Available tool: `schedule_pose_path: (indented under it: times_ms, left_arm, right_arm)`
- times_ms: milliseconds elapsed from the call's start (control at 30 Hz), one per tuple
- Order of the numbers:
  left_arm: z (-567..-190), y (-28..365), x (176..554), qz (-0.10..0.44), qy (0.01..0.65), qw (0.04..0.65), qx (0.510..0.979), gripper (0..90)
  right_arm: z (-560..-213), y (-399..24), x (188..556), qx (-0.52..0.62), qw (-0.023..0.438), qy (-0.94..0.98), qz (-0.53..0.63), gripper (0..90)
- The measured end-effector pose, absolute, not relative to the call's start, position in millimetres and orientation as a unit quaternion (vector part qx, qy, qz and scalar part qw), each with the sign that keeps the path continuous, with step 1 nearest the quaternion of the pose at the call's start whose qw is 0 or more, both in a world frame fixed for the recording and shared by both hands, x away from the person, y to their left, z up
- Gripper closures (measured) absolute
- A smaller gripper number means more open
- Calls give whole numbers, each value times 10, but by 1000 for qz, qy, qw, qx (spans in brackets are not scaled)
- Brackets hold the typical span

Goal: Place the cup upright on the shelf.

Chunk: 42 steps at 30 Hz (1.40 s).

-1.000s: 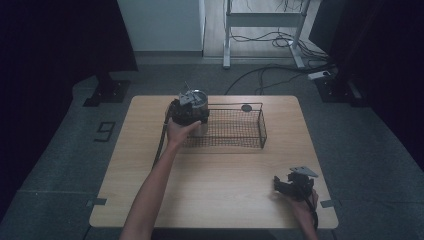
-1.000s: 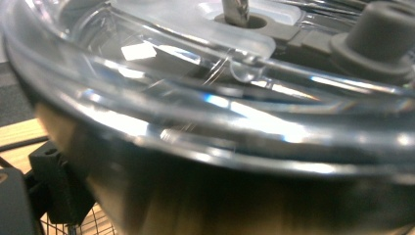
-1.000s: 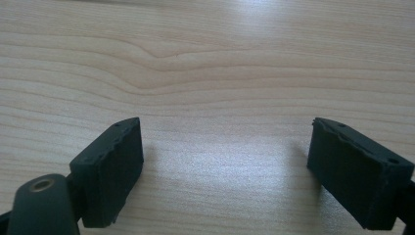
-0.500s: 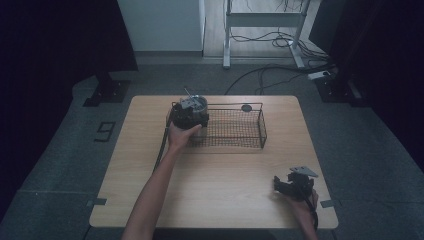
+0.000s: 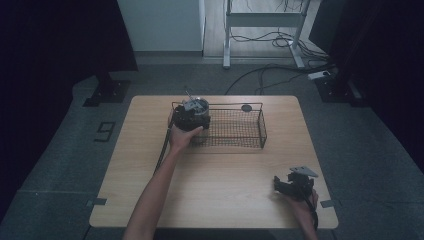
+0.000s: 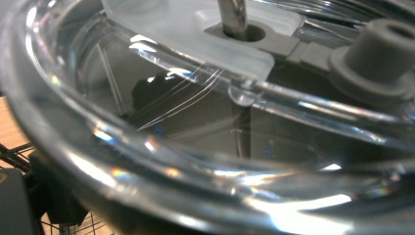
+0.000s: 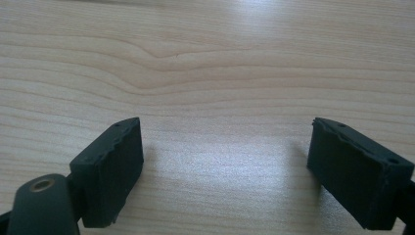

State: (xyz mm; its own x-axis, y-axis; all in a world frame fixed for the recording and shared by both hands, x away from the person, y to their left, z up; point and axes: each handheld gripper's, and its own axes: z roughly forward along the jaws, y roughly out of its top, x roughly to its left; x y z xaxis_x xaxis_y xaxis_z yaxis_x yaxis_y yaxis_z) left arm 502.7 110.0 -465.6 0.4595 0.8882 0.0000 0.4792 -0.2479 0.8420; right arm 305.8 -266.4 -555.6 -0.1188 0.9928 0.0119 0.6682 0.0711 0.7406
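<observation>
Over the basket's left end, at about 11 o'clock from the tabletop's middle: clear lidded container (image 5: 196, 106), in the grasp of the left gripper (image 5: 190, 116).
Container, build: transparent round wall (image 6: 147, 161); translucent lid piece (image 6: 195, 29) with a hole through which a metal rod (image 6: 234, 17) passes; grey knob (image 6: 379, 54) beside it.
Container, axis: in the high view the rod (image 5: 188, 93) rises from the lid and leans toward 11 o'clock; whether the body itself stands dead upright cannot be told.
Container, support: partly hidden by the gripper; whether it rests on the basket floor or hangs above it cannot be told.
Left gripper, jaws: closed on the container, whose wall lies right against this gripper's camera.
Wire basket (image 5: 240, 131): black, rectangular, long axis running 3 to 9 o'clock, on the far half of the tabletop (image 5: 215, 200).
Small dark disc (image 5: 246, 107): just behind the basket's far rim, on the wood.
Right gripper (image 5: 292, 184): at about 4 o'clock, near the tabletop's near right corner, well apart from the basket.
Right gripper, jaws: spread wide, bare wood grain between them, nothing held.
</observation>
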Motion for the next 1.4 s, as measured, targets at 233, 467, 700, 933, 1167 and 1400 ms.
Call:
schedule_pose_path:
  times_ms: [233, 467, 700, 933, 1167, 1400]
  left_arm:
    - [-4698, 1067, 5019, 250, 454, 405, 753, 32]
    - [-4727, 1075, 4993, 253, 456, 411, 748, 32]
    - [-4740, 1063, 4974, 259, 455, 410, 747, 28]
    - [-4714, 1082, 4946, 268, 452, 407, 747, 0]
    - [-4688, 1116, 4880, 274, 445, 407, 750, 0]
    - [-4619, 1195, 4813, 281, 434, 426, 742, 0]
  right_arm:
    - [-5554, -2664, 3057, 609, 265, 683, 306, 130]
    - [-5554, -2664, 3057, 609, 265, 683, 305, 130]
    - [-5554, -2663, 3057, 609, 265, 683, 305, 131]
    - [-5554, -2663, 3057, 609, 265, 683, 305, 130]
    - [-5554, -2662, 3056, 609, 265, 683, 305, 130]
    - [-5554, -2661, 3054, 609, 265, 682, 305, 131]
